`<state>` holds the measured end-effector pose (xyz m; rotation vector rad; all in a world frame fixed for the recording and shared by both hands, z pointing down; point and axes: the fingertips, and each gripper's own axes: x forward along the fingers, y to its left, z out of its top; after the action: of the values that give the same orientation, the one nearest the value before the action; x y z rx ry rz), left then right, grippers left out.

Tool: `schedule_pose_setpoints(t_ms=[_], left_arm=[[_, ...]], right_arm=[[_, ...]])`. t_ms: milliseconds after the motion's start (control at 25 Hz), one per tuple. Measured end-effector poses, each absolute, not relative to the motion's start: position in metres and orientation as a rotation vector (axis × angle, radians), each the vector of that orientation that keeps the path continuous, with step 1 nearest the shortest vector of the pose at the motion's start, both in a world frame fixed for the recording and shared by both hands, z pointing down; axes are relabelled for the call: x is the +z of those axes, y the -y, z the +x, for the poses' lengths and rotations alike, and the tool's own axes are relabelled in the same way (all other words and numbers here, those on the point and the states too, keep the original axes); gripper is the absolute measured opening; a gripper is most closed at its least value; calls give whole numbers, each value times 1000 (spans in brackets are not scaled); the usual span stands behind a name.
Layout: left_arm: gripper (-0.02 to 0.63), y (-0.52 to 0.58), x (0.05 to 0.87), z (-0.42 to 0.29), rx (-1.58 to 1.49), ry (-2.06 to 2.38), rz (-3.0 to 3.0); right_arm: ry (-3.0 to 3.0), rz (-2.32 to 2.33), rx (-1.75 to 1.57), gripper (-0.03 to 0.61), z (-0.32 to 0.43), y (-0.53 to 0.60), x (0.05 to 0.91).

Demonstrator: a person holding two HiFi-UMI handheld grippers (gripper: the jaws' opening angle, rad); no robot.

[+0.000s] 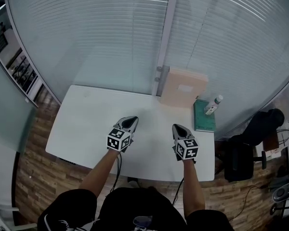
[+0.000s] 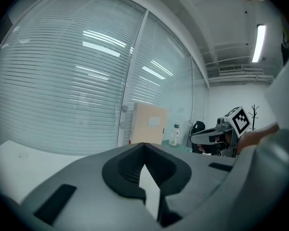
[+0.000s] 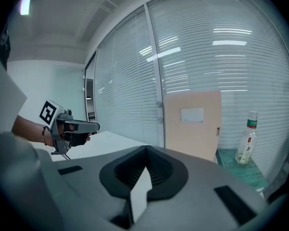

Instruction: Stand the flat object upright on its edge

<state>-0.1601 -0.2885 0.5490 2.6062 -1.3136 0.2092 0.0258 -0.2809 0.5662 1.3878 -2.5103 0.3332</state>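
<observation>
Left gripper (image 1: 130, 121) and right gripper (image 1: 177, 128) hover above the white surface (image 1: 86, 124), jaws closed on nothing. The flat beige rectangular board (image 1: 185, 87) stands upright behind them.

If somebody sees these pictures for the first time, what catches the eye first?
First the left gripper and the right gripper, both shut and empty, held side by side over the white table. Then the beige folder, standing upright at the window on the table's far right, with a bottle on a green book beside it.
</observation>
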Motion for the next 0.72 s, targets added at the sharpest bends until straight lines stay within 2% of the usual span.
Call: schedule_pose_setpoints(t_ms=[720], left_arm=[[20,229,552,-105,294,1424,2581]], right_arm=[[2589,1279,336,21,72,243,568]])
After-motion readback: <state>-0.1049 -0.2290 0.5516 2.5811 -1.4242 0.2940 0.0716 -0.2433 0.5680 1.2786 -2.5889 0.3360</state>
